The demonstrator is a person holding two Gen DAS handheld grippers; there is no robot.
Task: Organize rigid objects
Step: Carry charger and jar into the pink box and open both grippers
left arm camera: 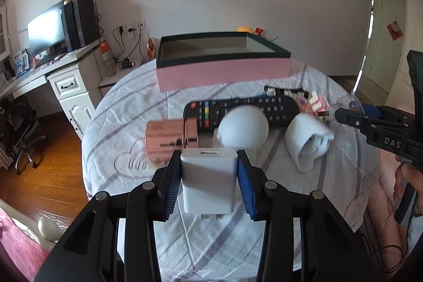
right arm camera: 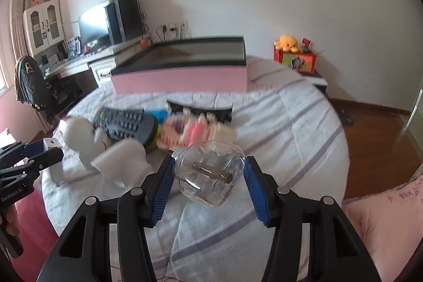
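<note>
- A white charger [left arm camera: 208, 180] is clamped between the blue pads of the left gripper [left arm camera: 208, 183], prongs toward the camera, clear of the bed [left arm camera: 330, 176].
- It should be kept level and carried over the rose-gold case [left arm camera: 169, 140], the remote [left arm camera: 238, 110] and the white round object [left arm camera: 243, 127] toward the pink box [left arm camera: 222, 70], which stands open at the far side of the bed.
- A wide path is advised, so the clutter is not knocked.
- A clear glass bottle [right arm camera: 211, 176] sits tilted between the pads of the right gripper [right arm camera: 210, 180]; the grip appears to be made, though contact on the right pad cannot be told for certain.
- Glass is judged slippery: the grip should be confirmed firm before more lifting, and the bottle kept low over the bed.
- The two grippers should be brought to the box one at a time, to avoid a clash at its rim.
</note>
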